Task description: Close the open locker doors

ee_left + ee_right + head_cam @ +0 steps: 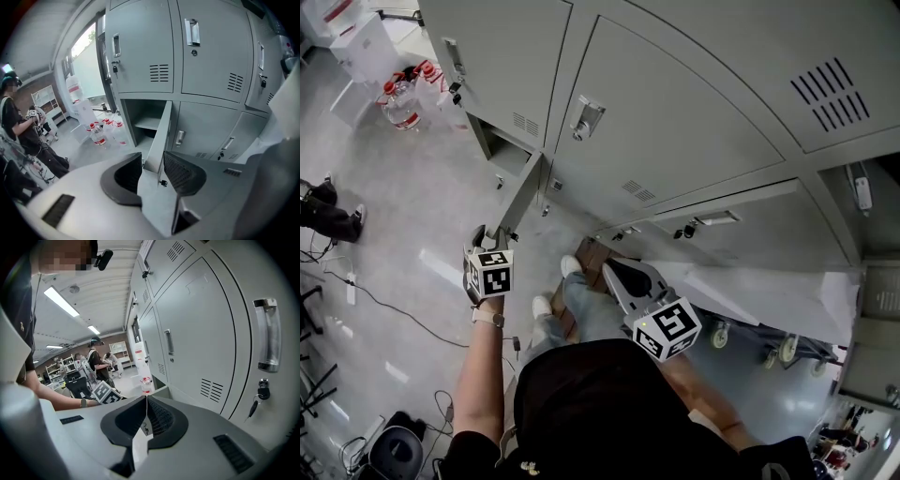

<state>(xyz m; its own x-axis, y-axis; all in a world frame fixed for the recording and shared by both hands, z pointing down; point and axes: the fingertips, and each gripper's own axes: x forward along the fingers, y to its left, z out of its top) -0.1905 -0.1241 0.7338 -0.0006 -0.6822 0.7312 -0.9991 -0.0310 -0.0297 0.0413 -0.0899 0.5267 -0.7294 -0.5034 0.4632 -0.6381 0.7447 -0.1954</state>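
Note:
A bank of grey lockers fills the upper head view. One lower locker door stands open, edge-on toward me. My left gripper is right at that door's lower outer corner. In the left gripper view its jaws stand apart, with the open door's edge showing in the gap between them and the locker's shelf behind it. I cannot tell whether the pads touch the door. My right gripper hangs near my feet, shut and empty. In the right gripper view it faces closed locker doors.
Water bottles stand on the floor left of the open locker. Cables trail across the floor at the left. A pale panel with caster wheels lies at the lower right. A bystander stands at the left.

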